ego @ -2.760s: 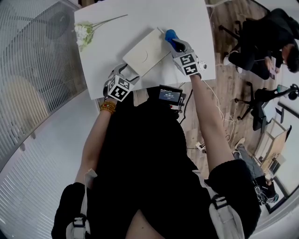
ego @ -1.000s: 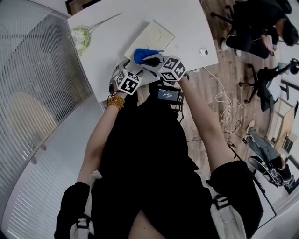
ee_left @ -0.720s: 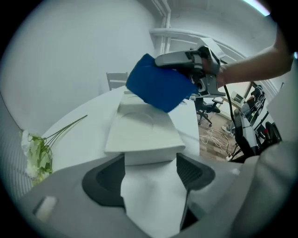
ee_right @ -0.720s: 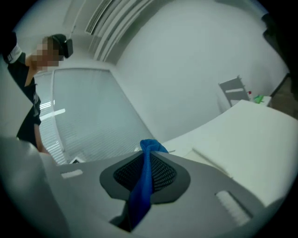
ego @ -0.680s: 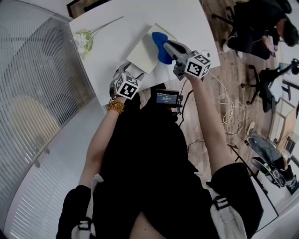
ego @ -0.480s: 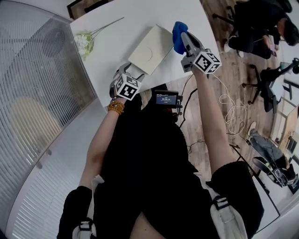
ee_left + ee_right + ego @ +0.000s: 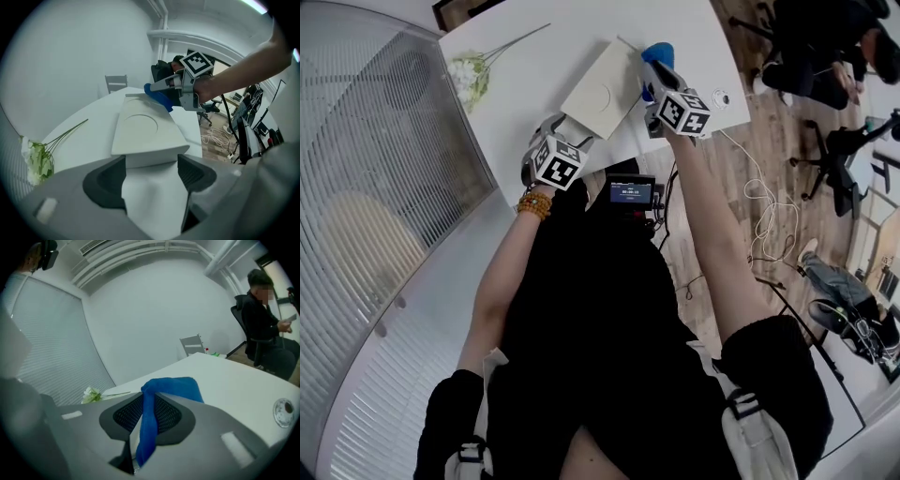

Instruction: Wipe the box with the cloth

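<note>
A flat cream box [image 7: 602,87] with a round emboss lies on the white table [image 7: 544,66]. My left gripper [image 7: 566,127] is shut on the box's near end; in the left gripper view the box [image 7: 143,133] sits between its pads [image 7: 107,182]. My right gripper [image 7: 656,75] is shut on a blue cloth [image 7: 659,52] at the box's far right edge. The left gripper view shows the right gripper [image 7: 174,89] with the cloth [image 7: 157,96] against that far corner. In the right gripper view the cloth [image 7: 171,387] hangs folded between the jaws, and the box is out of sight.
White flowers [image 7: 469,71] with long stems lie at the table's left. A small round object [image 7: 721,97] rests near the table's right edge. A small screen device [image 7: 631,192] hangs at the person's chest. A seated person [image 7: 825,42] and office chairs are at the right.
The right gripper swept the blue cloth from the box's near end, beside the left gripper, across the lid to its far right edge. The left gripper stayed on the box.
</note>
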